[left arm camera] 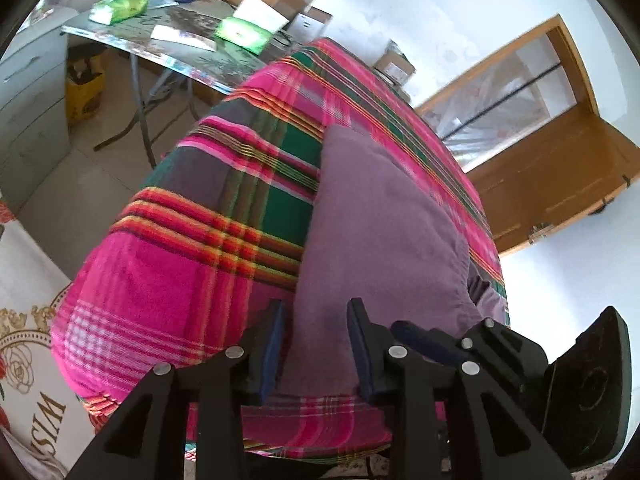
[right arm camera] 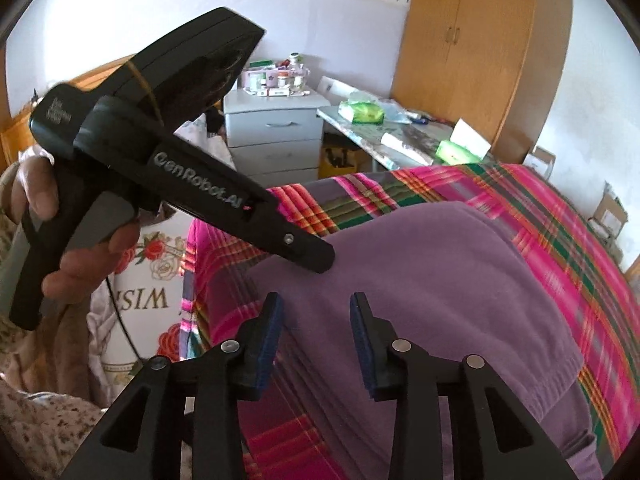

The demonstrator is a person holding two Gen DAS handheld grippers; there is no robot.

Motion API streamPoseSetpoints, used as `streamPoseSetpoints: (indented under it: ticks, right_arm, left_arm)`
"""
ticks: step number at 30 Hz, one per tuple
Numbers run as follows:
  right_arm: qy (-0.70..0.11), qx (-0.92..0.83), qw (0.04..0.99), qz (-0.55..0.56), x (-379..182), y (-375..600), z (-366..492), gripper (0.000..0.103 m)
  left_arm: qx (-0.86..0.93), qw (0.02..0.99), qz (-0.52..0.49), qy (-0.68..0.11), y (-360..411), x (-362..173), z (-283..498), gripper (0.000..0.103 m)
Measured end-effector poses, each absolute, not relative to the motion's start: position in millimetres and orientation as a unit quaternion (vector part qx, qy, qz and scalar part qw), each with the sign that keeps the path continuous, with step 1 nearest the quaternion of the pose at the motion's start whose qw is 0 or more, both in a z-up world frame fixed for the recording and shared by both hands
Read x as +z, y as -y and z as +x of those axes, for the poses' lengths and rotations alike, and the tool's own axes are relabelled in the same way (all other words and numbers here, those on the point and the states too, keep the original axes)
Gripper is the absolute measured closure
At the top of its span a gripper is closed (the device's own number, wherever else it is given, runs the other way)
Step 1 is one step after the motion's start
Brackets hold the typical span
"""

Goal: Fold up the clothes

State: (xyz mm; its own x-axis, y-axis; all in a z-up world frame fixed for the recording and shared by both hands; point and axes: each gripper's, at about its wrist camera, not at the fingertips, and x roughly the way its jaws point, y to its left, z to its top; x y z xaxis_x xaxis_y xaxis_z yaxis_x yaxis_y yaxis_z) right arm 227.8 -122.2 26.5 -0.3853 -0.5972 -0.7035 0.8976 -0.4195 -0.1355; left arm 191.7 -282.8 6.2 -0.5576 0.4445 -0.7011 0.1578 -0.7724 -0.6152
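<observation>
A purple garment (left arm camera: 380,216) lies folded flat on a bed covered with a pink, green and purple plaid blanket (left arm camera: 176,288). My left gripper (left arm camera: 316,344) hovers at the garment's near edge. It is open, and the cloth lies under the gap without being pinched. In the right wrist view the same purple garment (right arm camera: 432,280) fills the middle. My right gripper (right arm camera: 316,324) stands open just above it, its blue pads (right arm camera: 268,344) clear of the fabric. A hand (right arm camera: 48,200) holds the left gripper (right arm camera: 320,258), whose tip rests at the garment's far left edge.
A glass-topped table (right arm camera: 372,136) with green packets (right arm camera: 362,112) stands past the bed, beside a white drawer unit (right arm camera: 276,132) and a wooden wardrobe (right arm camera: 472,60). A floral pillow (right arm camera: 148,280) lies at the bed's left. A wooden door (left arm camera: 552,168) is on the right.
</observation>
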Motion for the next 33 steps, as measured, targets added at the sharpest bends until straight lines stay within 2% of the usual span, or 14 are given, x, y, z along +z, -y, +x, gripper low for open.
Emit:
streamPoseSetpoints:
  ticks: [7, 8, 9, 11, 21, 22, 25, 27, 29, 33]
  right_arm:
    - [-0.264, -0.786, 0.478, 0.289, 12, 138, 237, 0.066]
    - [-0.263, -0.788, 0.477, 0.286, 11, 140, 238, 0.063]
    - [-0.262, -0.789, 0.477, 0.284, 10, 142, 239, 0.05]
    - [-0.263, -0.793, 0.473, 0.28, 9, 144, 240, 0.042]
    - [-0.256, -0.834, 0.405, 0.273, 2, 156, 228, 0.043]
    - [-0.256, -0.835, 0.405, 0.271, 1, 157, 228, 0.044]
    - [-0.266, -0.84, 0.397, 0.257, 0, 159, 232, 0.057]
    - [-0.272, -0.844, 0.388, 0.25, -1, 160, 233, 0.071]
    - [-0.268, -0.848, 0.38, 0.254, -1, 159, 230, 0.078]
    - [-0.261, -0.853, 0.378, 0.249, 2, 155, 229, 0.087]
  left_arm:
    - [0.815, 0.107, -0.463, 0.332, 282, 13, 185, 0.071]
    - [0.814, 0.111, -0.462, 0.335, 282, 15, 184, 0.071]
    - [0.814, 0.114, -0.46, 0.335, 282, 16, 184, 0.071]
    - [0.816, 0.12, -0.455, 0.335, 281, 20, 184, 0.071]
    - [0.814, 0.128, -0.452, 0.342, 281, 24, 182, 0.071]
    - [0.814, 0.127, -0.452, 0.342, 282, 23, 182, 0.071]
    - [0.815, 0.119, -0.449, 0.347, 286, 23, 177, 0.071]
    - [0.818, 0.101, -0.443, 0.354, 291, 23, 173, 0.069]
    - [0.821, 0.096, -0.44, 0.351, 294, 23, 167, 0.063]
    - [0.819, 0.085, -0.452, 0.343, 297, 23, 144, 0.062]
